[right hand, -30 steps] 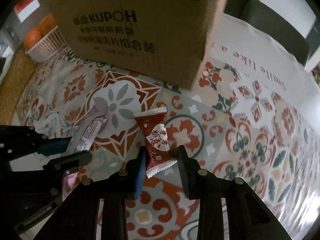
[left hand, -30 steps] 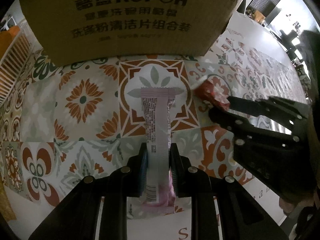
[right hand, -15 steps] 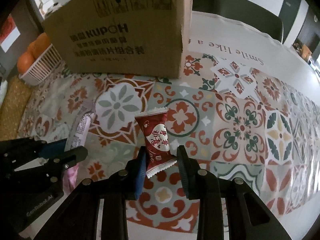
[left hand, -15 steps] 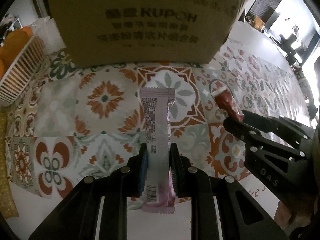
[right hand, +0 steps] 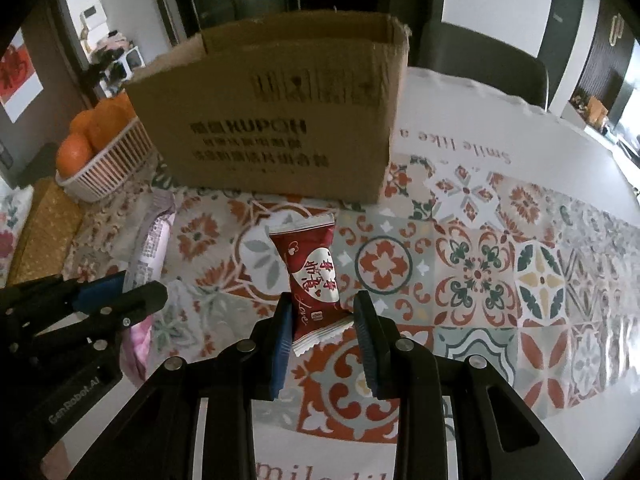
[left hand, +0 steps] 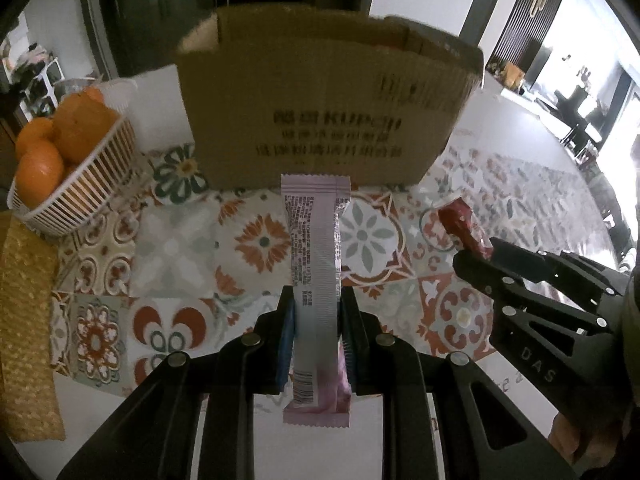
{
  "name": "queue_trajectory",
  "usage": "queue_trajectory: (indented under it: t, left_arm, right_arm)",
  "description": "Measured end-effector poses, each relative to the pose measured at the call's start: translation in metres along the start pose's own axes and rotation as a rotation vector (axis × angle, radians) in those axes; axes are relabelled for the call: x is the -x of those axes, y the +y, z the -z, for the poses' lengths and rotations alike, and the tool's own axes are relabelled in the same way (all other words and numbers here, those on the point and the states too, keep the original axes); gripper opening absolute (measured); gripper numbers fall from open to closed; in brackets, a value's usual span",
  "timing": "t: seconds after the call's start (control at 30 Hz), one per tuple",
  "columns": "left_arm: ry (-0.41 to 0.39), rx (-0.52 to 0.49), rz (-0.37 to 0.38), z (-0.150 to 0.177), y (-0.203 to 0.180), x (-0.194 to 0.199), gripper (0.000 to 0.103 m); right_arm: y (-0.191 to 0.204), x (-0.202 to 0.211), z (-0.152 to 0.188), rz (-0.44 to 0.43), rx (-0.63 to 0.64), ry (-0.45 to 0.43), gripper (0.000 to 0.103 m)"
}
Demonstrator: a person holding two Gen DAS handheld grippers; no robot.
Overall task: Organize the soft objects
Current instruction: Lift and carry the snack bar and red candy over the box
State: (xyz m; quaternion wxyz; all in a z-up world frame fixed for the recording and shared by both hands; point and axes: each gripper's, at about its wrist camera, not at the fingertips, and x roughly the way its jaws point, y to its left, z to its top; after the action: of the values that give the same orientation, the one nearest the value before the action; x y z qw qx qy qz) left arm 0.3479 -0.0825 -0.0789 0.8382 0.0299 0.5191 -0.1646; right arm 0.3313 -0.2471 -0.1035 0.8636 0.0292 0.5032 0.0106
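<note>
My left gripper [left hand: 318,300] is shut on a long lilac snack packet [left hand: 316,240], which sticks out forward above the patterned tablecloth [left hand: 172,248]. My right gripper [right hand: 323,308] is shut on a small red candy packet [right hand: 312,272] with a white heart label. Both packets hang clear of the table. Ahead of both stands a brown cardboard box [left hand: 320,100] with printed lettering and an open top; its inside is hidden. The right gripper [left hand: 480,256] with the red candy [left hand: 460,220] shows at the right of the left wrist view. In the right wrist view, the left gripper [right hand: 132,292] and lilac packet [right hand: 154,240] sit at the left.
A white basket of oranges [left hand: 72,184] stands left of the box, with a yellow woven mat [left hand: 24,320] in front of it. A dark chair [right hand: 480,68] stands behind the table at the right. White cloth with lettering [right hand: 460,148] lies right of the box.
Both grippers have risen and drawn back from the box, each still holding its packet. The box's open top rim and the room behind it have come into view.
</note>
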Motion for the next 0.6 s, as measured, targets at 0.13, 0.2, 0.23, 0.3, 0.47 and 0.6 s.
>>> queue_trajectory:
  t: [0.13,0.2,0.23,0.3,0.47,0.6]
  left_arm:
    - [-0.036,-0.001,0.009,-0.008,-0.002,0.011,0.022]
    - [-0.058,-0.002,0.015,-0.012,-0.001,0.02,0.022]
    - [-0.066,-0.004,0.016,-0.014,-0.001,0.023,0.022]
    - [-0.087,-0.006,0.016,-0.018,0.0,0.032,0.022]
    - [-0.123,-0.017,0.022,-0.03,0.002,0.045,0.022]
    - [-0.15,-0.025,0.021,-0.043,0.001,0.057,0.022]
  right_arm:
    - [0.008,0.018,-0.006,0.003,-0.001,-0.045,0.031]
    - [0.011,0.025,-0.009,-0.007,-0.007,-0.064,0.031]
    - [0.013,0.028,-0.01,-0.012,-0.011,-0.072,0.031]
    - [0.016,0.037,-0.014,-0.014,-0.009,-0.095,0.031]
    - [0.022,0.053,-0.025,-0.025,-0.013,-0.138,0.031]
    - [0.025,0.064,-0.032,-0.041,-0.014,-0.164,0.031]
